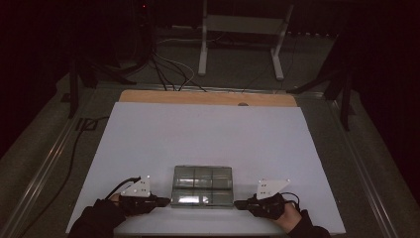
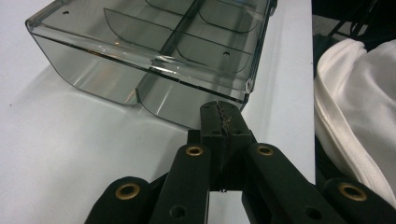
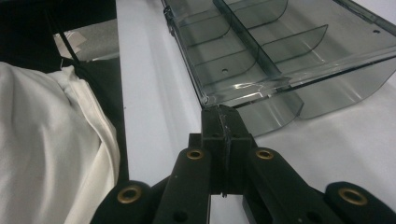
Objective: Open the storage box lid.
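**Claws flank the organizer box**

Left claw and right claw, both clenched and empty, rest at the near corners of the clear compartment box on the white tabletop. Push evenly from both sides to keep it square.

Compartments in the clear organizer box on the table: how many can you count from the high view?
6. The clear organizer box shows two rows of three: a far row at left, middle and right, and a near row at left, middle and right. Glare on the near row may hide further dividers.
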The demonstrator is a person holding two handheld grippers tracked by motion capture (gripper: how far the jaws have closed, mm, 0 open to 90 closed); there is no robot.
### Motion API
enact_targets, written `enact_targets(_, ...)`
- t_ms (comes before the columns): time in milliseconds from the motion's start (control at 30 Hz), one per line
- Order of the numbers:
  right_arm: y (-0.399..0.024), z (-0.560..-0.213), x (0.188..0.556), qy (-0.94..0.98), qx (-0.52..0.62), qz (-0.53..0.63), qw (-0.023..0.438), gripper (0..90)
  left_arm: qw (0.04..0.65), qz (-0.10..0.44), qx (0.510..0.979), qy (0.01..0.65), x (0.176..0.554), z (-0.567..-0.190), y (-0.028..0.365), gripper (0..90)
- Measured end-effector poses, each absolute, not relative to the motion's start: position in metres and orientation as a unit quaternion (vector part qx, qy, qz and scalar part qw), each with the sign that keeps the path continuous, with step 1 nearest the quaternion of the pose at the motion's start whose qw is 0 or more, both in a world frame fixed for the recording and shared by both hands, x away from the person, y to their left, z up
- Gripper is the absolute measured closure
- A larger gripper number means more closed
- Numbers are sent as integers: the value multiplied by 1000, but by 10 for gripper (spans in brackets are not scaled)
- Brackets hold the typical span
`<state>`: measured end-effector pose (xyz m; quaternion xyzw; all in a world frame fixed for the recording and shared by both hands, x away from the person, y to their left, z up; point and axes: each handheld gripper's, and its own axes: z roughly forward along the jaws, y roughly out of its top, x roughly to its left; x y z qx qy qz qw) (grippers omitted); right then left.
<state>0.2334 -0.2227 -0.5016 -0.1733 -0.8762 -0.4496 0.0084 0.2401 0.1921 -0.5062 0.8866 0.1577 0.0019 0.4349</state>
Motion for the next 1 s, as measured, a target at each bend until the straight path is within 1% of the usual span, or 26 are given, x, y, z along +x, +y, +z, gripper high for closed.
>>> enact_targets(233, -223, -502, 234, -876, -173, -449, 8, 900, 450, -7, 879, 156, 240, -504, 193, 900)
enact_targets(1000, -221, -494, 233, -867, -177, -466, 14, 900, 470, 1, 869, 153, 239, -497, 192, 900)
